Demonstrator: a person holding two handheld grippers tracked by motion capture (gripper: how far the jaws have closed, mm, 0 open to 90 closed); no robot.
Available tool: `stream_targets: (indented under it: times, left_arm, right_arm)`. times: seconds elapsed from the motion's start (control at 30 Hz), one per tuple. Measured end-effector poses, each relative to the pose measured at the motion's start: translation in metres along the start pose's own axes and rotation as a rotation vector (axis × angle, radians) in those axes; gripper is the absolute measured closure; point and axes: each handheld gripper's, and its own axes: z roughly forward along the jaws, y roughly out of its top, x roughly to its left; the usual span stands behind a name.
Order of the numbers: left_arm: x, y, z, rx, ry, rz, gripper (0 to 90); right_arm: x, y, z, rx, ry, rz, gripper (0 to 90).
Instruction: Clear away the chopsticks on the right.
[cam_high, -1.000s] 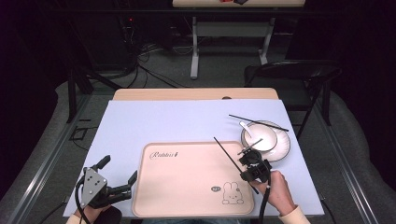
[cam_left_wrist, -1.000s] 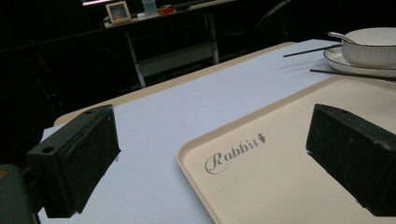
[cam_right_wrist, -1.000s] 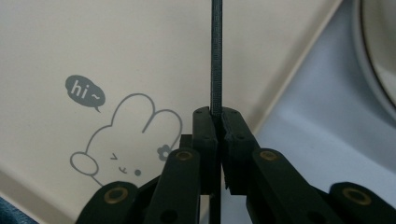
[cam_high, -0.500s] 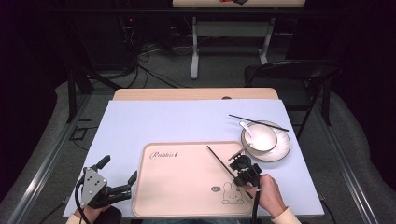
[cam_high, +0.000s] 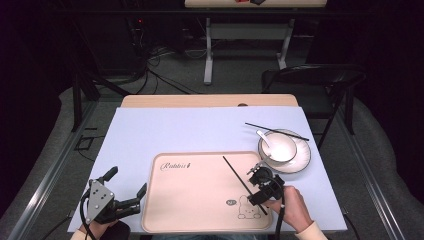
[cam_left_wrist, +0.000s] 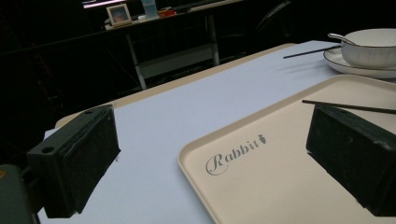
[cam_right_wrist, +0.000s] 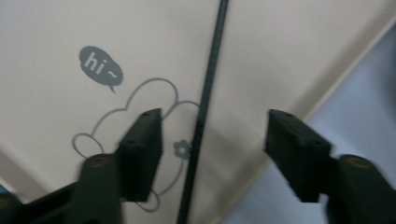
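A black chopstick (cam_high: 244, 185) lies slanted on the right half of the beige rabbit tray (cam_high: 200, 200). My right gripper (cam_high: 256, 186) hovers just over the chopstick's near part. In the right gripper view its jaws have just been opening and now stand apart, with the chopstick (cam_right_wrist: 212, 70) lying between the pads of the right gripper (cam_right_wrist: 215, 116) and touching neither. A second black chopstick (cam_high: 276, 131) rests across the far rim of the white plate (cam_high: 302, 161). My left gripper (cam_high: 127, 181) rests open at the tray's left edge, and in its own view the left gripper (cam_left_wrist: 212, 121) has nothing between its jaws.
A white bowl (cam_high: 280, 147) with a white spoon (cam_high: 264, 138) stands on the plate at the table's right. A blue-grey cloth (cam_high: 200, 130) covers the table. A folding chair (cam_high: 310, 80) stands beyond the far right corner.
The right gripper carried the chopstick left from beside the bowl to over the tray, lowered it and let go. The chopstick now lies on the tray. The left gripper kept still.
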Motion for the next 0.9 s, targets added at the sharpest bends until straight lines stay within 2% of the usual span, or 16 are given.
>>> stream_targets:
  times: [0.1,0.17,0.33,0.67,0.8,0.9]
  left_arm:
    - [0.000,0.000,0.000,0.002,0.003,0.000,2.3]
    - [0.000,0.000,0.000,0.003,0.003,0.001,2.3]
    - [0.000,0.000,0.000,0.001,0.005,-0.004,2.4]
    - [0.000,0.000,0.001,0.007,0.006,-0.002,2.4]
    - [0.001,0.000,0.001,0.008,0.008,-0.003,2.4]
    - [0.001,0.000,0.001,0.008,0.008,-0.004,2.4]
  right_arm:
    - [-0.007,-0.005,-0.006,-0.028,0.006,-0.041,15.8]
    - [-0.012,-0.008,-0.013,-0.065,0.014,-0.060,12.2]
    - [-0.025,-0.012,-0.032,-0.117,-0.007,-0.078,0.0]
    - [-0.064,-0.010,-0.073,-0.185,-0.070,-0.111,0.0]
    - [-0.082,-0.003,-0.091,-0.208,-0.100,-0.116,0.0]
    - [-0.095,0.005,-0.100,-0.203,-0.126,-0.122,0.0]
